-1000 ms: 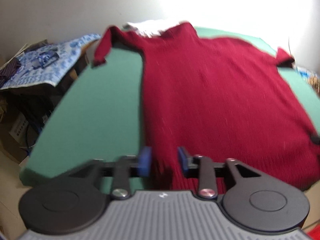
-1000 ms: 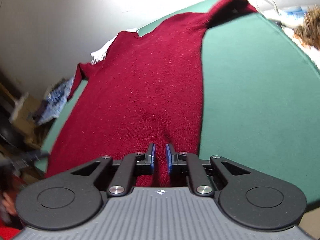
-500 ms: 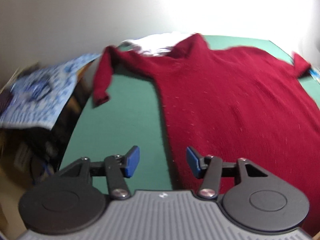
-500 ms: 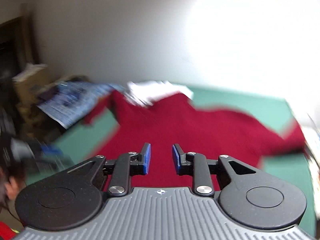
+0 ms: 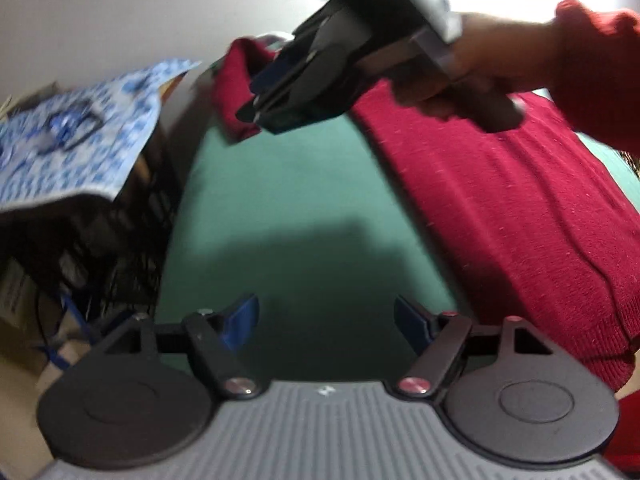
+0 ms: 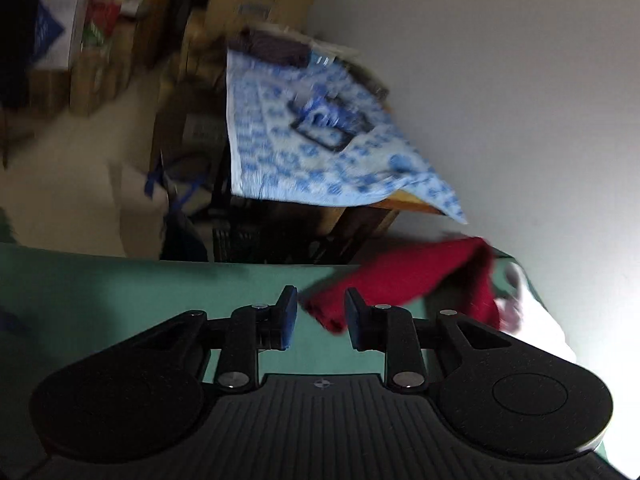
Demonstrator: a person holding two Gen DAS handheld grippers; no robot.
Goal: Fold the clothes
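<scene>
Far left, a blue-patterned cloth (image 5: 76, 136) drapes over clutter beside the desk (image 5: 304, 208). The left tongs (image 5: 326, 318) hover over bare green desk, blue pads wide apart, nothing between them, the sweater's side edge just off to their right. Across the top come the right tongs (image 5: 276, 84), gripped by the person's hand (image 5: 472, 60), reaching toward the sleeve (image 5: 240, 84) at the desk's far left corner. From the right wrist view the right tongs (image 6: 321, 316) stand apart, the sleeve's cuff (image 6: 332, 312) lying between the pads (image 6: 289, 312) but not yet pinched. The red sweater (image 5: 520, 200) lies spread flat over the right side of the desk, its hem at the near right edge. The view is blurred.
</scene>
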